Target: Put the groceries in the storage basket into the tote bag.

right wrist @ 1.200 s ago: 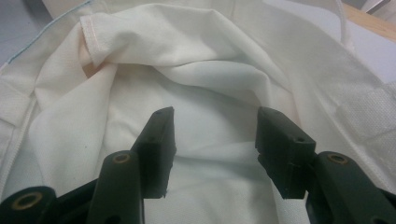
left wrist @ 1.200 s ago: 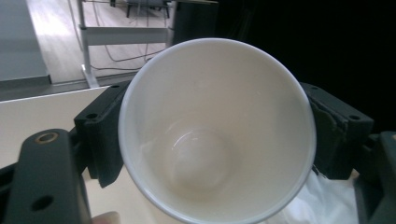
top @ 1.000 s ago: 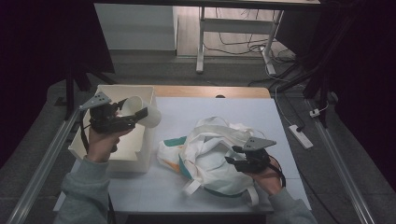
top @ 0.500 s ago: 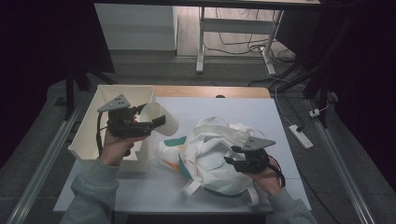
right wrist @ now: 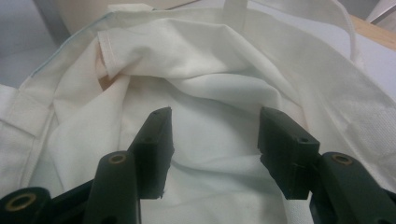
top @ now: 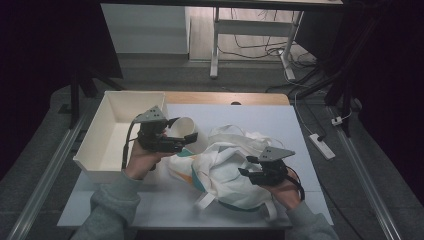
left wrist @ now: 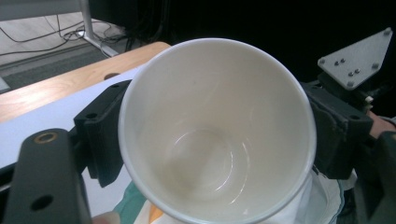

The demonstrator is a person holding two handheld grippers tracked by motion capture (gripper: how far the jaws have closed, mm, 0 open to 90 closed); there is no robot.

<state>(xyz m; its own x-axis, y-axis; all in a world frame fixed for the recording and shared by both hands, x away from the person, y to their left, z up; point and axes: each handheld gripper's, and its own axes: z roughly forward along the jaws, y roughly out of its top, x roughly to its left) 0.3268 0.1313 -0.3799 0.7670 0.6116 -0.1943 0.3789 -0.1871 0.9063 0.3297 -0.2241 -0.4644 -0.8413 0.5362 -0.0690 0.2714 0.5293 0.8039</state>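
At about 10 o'clock on the table (top: 300,125), just beside the white bin (top: 95,145), a white paper cup (top: 187,131) is held on its side by the left gripper (top: 180,142). In the left gripper view the cup (left wrist: 217,130) is seen mouth-on and empty, with one black jaw pressed against each side of its wall, so the jaws are closed down to roughly the cup's width. The rim looks a touch oval, which suggests it's being squeezed a little.

Toward 5 o'clock a crumpled white cloth tote bag (top: 225,170) is spread out, with teal and orange print peeking out on its left edge. The right gripper (top: 250,172) is rested on it; in the right gripper view its jaws are spread fairly wide over the bag's fabric (right wrist: 210,102), and nothing is pinched between them yet.

Handling-wise: the cup is probably very light and thin-walled, so it'll likely buckle or pop out if clamped harder. A grip low on the wall, near the stiffer base, would likely be safest. The bag is soft and floppy, no shape of its own, so it's best taken by the hemmed mouth edge or a strap rather than a loose fold, which would probably just slide out. The cup is presumably meant to go inside the bag.
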